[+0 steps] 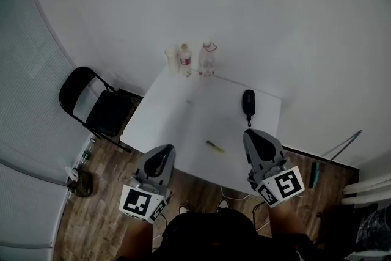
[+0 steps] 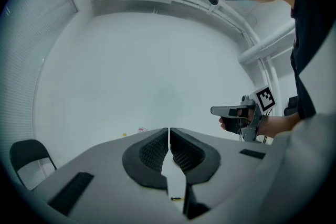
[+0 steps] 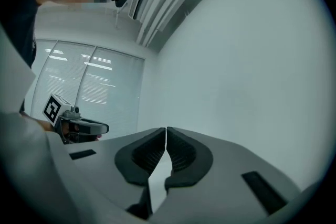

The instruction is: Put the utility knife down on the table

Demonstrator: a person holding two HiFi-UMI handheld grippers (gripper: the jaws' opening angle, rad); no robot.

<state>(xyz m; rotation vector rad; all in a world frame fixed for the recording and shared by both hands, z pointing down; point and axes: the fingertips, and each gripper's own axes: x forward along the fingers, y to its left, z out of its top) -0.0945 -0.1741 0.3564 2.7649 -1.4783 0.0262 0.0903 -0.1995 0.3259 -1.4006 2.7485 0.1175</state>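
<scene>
A small yellow utility knife (image 1: 214, 146) lies flat on the white table (image 1: 177, 119), near its front edge. It also shows as a thin yellow sliver (image 2: 177, 199) low between the jaws in the left gripper view. My left gripper (image 1: 164, 151) hovers over the front edge, left of the knife, with its jaws shut (image 2: 168, 131) and nothing in them. Just right of the knife, my right gripper (image 1: 252, 134) is raised, also shut (image 3: 166, 131) and empty. Each gripper view shows the other gripper held in a hand (image 2: 236, 113) (image 3: 79, 126).
A black oblong case (image 1: 248, 102) lies on the table's right side. Two clear bottles (image 1: 185, 60) (image 1: 207, 59) and a cup (image 1: 171, 60) stand at the far edge. A black folding chair (image 1: 98, 104) stands left of the table on wooden floor (image 1: 91, 217).
</scene>
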